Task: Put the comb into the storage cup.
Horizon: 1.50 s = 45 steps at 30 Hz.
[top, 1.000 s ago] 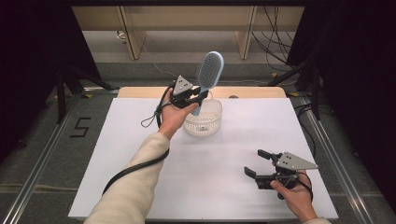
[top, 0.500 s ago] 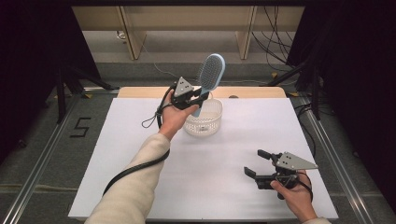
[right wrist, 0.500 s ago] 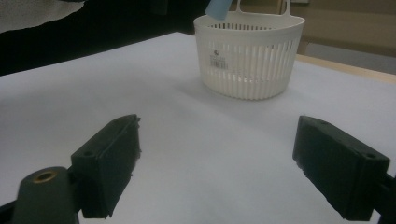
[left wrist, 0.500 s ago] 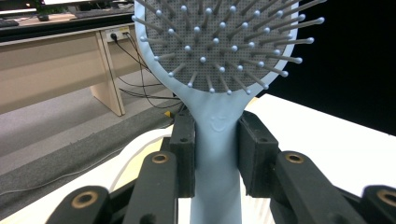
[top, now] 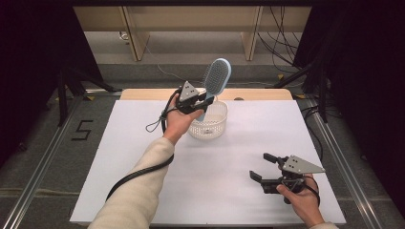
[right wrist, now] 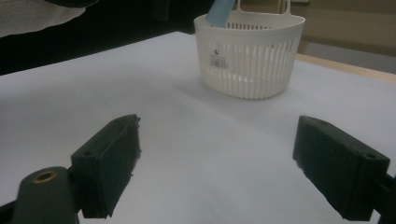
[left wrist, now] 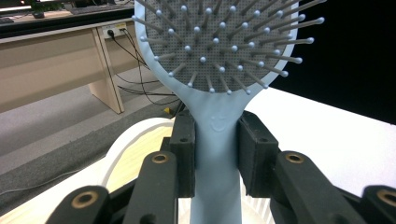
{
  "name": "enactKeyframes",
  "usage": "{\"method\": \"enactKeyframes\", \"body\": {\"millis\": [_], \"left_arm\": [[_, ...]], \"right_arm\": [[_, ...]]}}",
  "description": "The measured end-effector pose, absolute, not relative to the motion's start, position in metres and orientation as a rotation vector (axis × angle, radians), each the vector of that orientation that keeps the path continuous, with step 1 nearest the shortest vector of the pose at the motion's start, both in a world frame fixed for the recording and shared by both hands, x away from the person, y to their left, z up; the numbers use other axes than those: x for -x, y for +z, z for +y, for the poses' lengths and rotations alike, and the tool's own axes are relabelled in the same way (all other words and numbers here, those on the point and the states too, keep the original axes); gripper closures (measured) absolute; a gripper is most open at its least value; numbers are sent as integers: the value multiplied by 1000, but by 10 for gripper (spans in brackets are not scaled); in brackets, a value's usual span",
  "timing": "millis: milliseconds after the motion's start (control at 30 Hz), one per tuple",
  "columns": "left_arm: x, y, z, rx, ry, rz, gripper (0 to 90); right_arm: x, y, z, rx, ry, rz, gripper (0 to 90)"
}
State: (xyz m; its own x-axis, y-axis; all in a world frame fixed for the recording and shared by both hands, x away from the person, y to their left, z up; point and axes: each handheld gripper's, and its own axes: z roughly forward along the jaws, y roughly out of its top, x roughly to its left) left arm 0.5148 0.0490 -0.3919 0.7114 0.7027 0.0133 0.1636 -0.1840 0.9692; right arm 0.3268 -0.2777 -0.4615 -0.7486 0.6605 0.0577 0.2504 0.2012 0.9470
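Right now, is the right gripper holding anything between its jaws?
No, the right gripper has its jaws wide apart over the bare white table.

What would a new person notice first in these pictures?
First, the light blue hairbrush, standing upright with its handle clamped in the left claw above the white slotted basket near the far edge of the table. Next, the right claw, open with nothing between its jaws, low over the near right part of the table.
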Motion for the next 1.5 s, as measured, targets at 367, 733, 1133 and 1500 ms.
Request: {"method": "enactKeyframes", "body": {"millis": [367, 733, 1133, 1500], "left_arm": [[-514, -396, 48, -1729, 559, 689, 697], [-516, -400, 48, -1728, 563, 688, 697], [-517, -405, 49, -1730, 561, 691, 697], [-519, -408, 48, -1742, 569, 685, 697]], "right_arm": [[-327, -462, -278, -851, 1559, 2125, 156], [-327, -462, -278, -851, 1561, 2125, 155], [-327, -462, -278, -856, 1559, 2127, 156], [-327, -462, -277, -852, 1558, 2127, 156]]}}
